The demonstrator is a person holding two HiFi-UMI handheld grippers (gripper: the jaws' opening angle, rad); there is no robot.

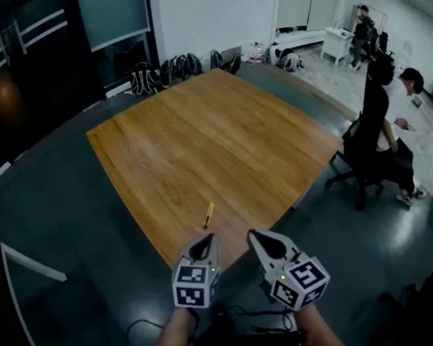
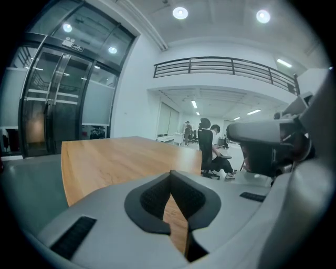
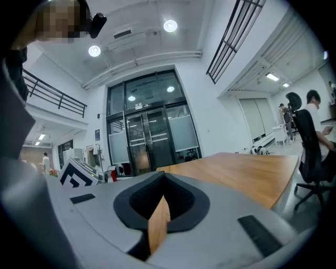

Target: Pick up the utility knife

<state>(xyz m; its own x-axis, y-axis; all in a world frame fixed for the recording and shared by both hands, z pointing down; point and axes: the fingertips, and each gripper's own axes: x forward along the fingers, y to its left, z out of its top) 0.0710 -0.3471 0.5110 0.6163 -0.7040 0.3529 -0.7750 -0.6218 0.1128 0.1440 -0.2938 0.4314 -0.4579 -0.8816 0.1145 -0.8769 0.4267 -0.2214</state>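
Note:
The utility knife point(image 1: 208, 215) is a slim yellow tool lying near the front edge of the wooden table point(image 1: 212, 145). Both grippers hover just short of that edge, over the floor. My left gripper point(image 1: 205, 246) points at the table a little below the knife, its jaws closed to a point with nothing between them. My right gripper point(image 1: 258, 240) sits beside it to the right, also closed and empty. In the left gripper view the left gripper point(image 2: 170, 176) has its pads meeting over the tabletop point(image 2: 105, 157); the right gripper view shows the right gripper point(image 3: 164, 176) the same. Neither gripper view shows the knife.
A person point(image 1: 385, 124) sits on an office chair point(image 1: 360, 172) off the table's right corner. Backpacks point(image 1: 178, 68) line the far wall. Cables point(image 1: 245, 316) trail on the floor under my arms. A white-edged frame point(image 1: 36, 313) stands at the lower left.

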